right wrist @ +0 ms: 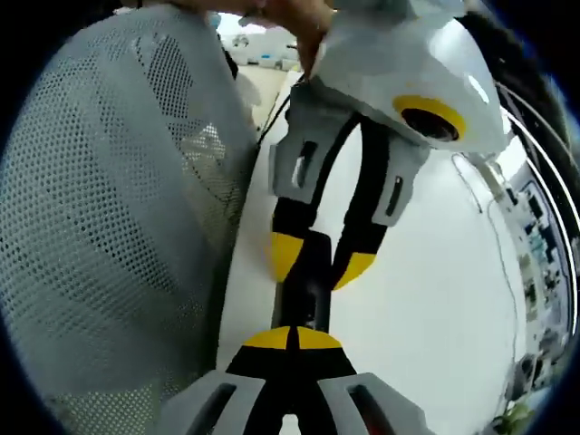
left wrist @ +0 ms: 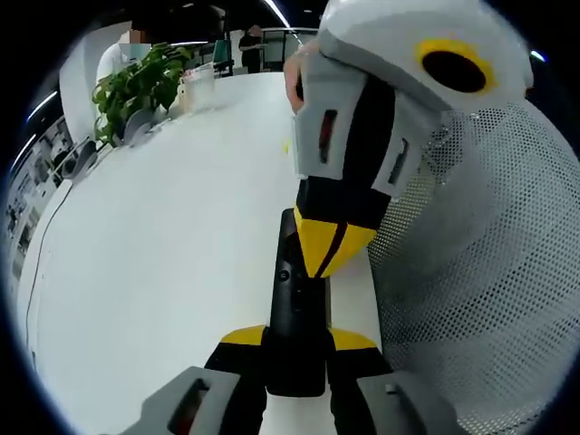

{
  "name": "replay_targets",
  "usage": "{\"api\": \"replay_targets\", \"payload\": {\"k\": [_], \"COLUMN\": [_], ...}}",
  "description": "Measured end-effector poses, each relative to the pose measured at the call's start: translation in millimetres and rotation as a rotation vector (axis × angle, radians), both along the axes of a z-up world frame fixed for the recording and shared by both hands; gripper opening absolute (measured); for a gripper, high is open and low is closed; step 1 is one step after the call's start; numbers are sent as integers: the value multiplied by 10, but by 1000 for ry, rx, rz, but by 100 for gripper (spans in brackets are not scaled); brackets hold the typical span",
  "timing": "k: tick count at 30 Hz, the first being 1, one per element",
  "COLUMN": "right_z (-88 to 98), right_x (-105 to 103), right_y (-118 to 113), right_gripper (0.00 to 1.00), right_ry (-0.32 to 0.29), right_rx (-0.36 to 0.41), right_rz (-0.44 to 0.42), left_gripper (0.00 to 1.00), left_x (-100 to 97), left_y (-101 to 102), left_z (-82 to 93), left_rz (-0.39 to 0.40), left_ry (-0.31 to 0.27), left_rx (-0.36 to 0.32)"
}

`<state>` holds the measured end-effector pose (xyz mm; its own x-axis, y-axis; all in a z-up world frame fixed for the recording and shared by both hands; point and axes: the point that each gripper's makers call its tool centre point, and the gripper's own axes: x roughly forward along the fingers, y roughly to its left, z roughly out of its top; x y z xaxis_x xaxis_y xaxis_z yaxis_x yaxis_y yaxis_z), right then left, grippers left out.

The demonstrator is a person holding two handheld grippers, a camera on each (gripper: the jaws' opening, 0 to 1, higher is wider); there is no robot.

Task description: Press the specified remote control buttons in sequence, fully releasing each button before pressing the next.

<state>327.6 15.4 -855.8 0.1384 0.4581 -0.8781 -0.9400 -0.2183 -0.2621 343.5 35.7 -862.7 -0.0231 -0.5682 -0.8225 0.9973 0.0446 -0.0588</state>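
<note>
**A:** While the left tongs (left wrist: pixel 294 349) hold the remote control (left wrist: pixel 294 317) by its near end, how will it handle?

**B:** It looks like a slim, stiff bar of black plastic, so I'd judge it light and hard, with smooth sides that could slip. The yellow-tipped jaws clamp its two long edges, which seems the right place: the button face stays bare. It lies along the white tabletop (left wrist: pixel 172 272), pointing away from the left tongs.

**A:** And the other tongs?

**B:** In the right gripper view, the right tongs (right wrist: pixel 294 340) have their yellow tips drawn together, shut on nothing, just above the remote control (right wrist: pixel 304 285), like a single pressing point. In the left gripper view they (left wrist: pixel 328 249) come in from the far end, tips down on the button face; whether they actually touch, I cannot tell.

**A:** Anything beyond?

**B:** A grey mesh chair back (left wrist: pixel 489 272) just beside the tabletop on the right, and a potted plant (left wrist: pixel 136 86) far left.
</note>
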Motion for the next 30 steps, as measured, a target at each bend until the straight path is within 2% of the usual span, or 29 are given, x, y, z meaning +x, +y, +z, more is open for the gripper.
{"api": "replay_targets", "payload": {"k": [1,6,15,17,21,24,29,30], "right_z": [-5,-11,-19,-7,18,31,32,32], "right_x": [-10,-6,3,14,26,50,185,181], "right_y": [3,3,37,35,48,28,-81,-78], "right_gripper": [0,0,0,0,0,0,0,0], "right_ry": [4,-51,-64,-45,140,210,171,183], "right_rx": [3,-21,-18,-4,87,126,109,115], "right_rz": [-6,59,65,46,-134,-212,-277,-281], "left_gripper": [24,24,24,24,24,24,24,24], "left_x": [-1,0,5,8,13,11,10,10], "left_y": [0,1,-2,-2,-1,-5,-5,-5], "left_z": [0,-2,-9,-10,-10,-3,-4,-2], "left_rz": [-1,-5,-15,-15,-9,2,7,7], "left_ry": [0,-4,-12,-11,-8,1,9,11], "left_rx": [2,5,17,17,6,-2,-10,-13]}}
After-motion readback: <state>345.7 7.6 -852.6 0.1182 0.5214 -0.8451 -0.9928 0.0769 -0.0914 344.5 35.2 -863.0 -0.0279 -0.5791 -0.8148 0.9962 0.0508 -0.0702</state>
